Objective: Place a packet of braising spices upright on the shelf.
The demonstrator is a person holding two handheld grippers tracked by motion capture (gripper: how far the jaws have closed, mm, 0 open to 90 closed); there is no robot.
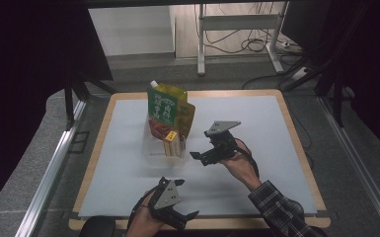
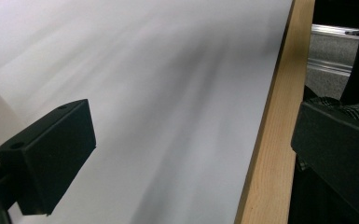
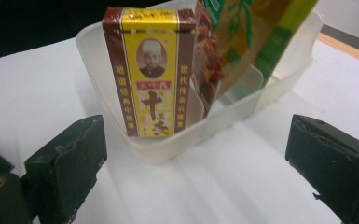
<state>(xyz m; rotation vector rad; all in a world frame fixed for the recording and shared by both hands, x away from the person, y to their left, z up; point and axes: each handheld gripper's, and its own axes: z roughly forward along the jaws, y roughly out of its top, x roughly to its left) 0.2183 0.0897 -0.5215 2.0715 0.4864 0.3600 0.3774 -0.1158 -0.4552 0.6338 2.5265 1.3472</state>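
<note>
High view: the clear plastic container (image 1: 164,148) stands mid-tabletop (image 1: 256,143), holding a yellow-and-brown upright box (image 1: 171,143) and green-and-yellow pouches (image 1: 164,106). The right gripper (image 1: 202,154), jaws apart, is just beside it. The left gripper (image 1: 180,215), jaws apart, sits near the front edge. Right gripper view: nothing lies between the jaws and the container.
</note>
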